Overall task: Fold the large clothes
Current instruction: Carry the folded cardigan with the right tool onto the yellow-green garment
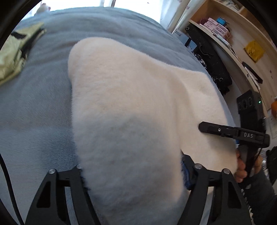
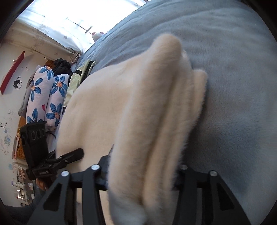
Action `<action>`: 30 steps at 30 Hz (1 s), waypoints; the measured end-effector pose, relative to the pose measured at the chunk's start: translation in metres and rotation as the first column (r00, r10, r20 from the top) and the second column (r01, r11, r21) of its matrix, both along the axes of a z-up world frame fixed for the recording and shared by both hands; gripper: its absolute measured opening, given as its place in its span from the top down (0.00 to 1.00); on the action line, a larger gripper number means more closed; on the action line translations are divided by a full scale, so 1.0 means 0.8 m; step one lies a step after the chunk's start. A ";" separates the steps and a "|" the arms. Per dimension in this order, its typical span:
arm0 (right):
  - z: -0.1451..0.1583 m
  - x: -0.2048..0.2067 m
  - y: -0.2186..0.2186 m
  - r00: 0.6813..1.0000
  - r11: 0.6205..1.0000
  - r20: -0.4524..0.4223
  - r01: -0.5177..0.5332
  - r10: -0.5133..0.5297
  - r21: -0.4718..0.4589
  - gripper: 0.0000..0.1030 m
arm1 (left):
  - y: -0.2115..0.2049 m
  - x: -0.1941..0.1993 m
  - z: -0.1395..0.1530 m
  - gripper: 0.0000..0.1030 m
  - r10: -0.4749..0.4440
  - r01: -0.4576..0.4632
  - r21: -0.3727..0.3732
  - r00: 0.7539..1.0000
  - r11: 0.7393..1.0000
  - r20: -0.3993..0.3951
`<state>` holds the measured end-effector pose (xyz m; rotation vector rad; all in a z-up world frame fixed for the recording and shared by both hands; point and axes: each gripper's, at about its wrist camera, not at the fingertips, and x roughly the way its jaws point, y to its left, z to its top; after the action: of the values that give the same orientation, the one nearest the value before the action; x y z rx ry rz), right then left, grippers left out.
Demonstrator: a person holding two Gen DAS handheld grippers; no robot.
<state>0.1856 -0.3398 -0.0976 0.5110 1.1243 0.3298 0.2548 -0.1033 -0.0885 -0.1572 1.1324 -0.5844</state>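
Your left gripper (image 1: 133, 174) and right gripper (image 2: 140, 173) each clench the cream fleece garment (image 1: 124, 107); an olive jacket (image 1: 15, 52) lies nearby on the blue blanket (image 1: 34, 103).

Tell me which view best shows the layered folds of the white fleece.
The right wrist view: the white fleece shows stacked folded edges side-on over the grey blanket. The left wrist view shows only its broad smooth top.

Daylight from the window (image 2: 69, 15) is totally blown out. Heavy fisheye warping, dark corners. Close-up fleece (image 2: 138, 121) looks soft and blurry.
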 end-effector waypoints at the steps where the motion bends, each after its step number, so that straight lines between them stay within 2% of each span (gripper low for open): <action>1: 0.011 -0.004 0.008 1.000 0.999 0.012 0.003 -0.003 -0.032 0.59 | -0.001 -0.004 0.009 0.35 0.002 -0.002 0.012 1.000 1.000 0.021; 4: 0.037 -0.015 0.029 0.999 0.997 0.040 0.007 -0.004 -0.079 0.60 | 0.005 -0.015 0.036 0.36 -0.005 0.004 0.027 0.998 1.000 0.065; 8: 0.072 -0.028 0.058 0.996 0.998 0.087 0.014 -0.008 -0.069 0.60 | 0.042 -0.027 0.079 0.36 -0.011 0.008 0.028 0.994 1.000 0.113; 13: 0.120 -0.013 0.123 0.988 1.000 0.155 -0.009 0.012 -0.024 0.60 | 0.137 -0.026 0.148 0.36 0.011 -0.020 0.049 0.986 0.999 0.165; 17: 0.146 0.037 0.199 0.980 0.998 0.193 -0.063 0.056 0.030 0.60 | 0.217 -0.001 0.198 0.36 0.045 -0.067 0.100 0.977 0.993 0.207; 21: 0.160 0.112 0.282 0.973 0.991 0.208 -0.112 0.096 0.068 0.60 | 0.305 0.057 0.232 0.36 0.070 -0.107 0.150 0.969 0.983 0.237; 24: 0.166 0.180 0.346 0.969 0.988 0.221 -0.134 0.113 0.083 0.60 | 0.379 0.123 0.241 0.36 0.095 -0.136 0.156 0.965 0.978 0.246; 28: 0.155 0.261 0.408 0.967 0.986 0.231 -0.131 0.105 0.102 0.60 | 0.467 0.217 0.231 0.36 0.117 -0.160 0.157 0.961 0.975 0.251; 30: 0.139 0.306 0.437 0.970 0.986 0.222 -0.127 0.101 0.106 0.60 | 0.492 0.260 0.216 0.35 0.126 -0.167 0.156 0.962 0.974 0.244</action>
<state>0.4305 0.0101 0.0134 0.5035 0.9277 0.5428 0.4626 0.2900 0.0840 -0.0192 0.9295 -0.3579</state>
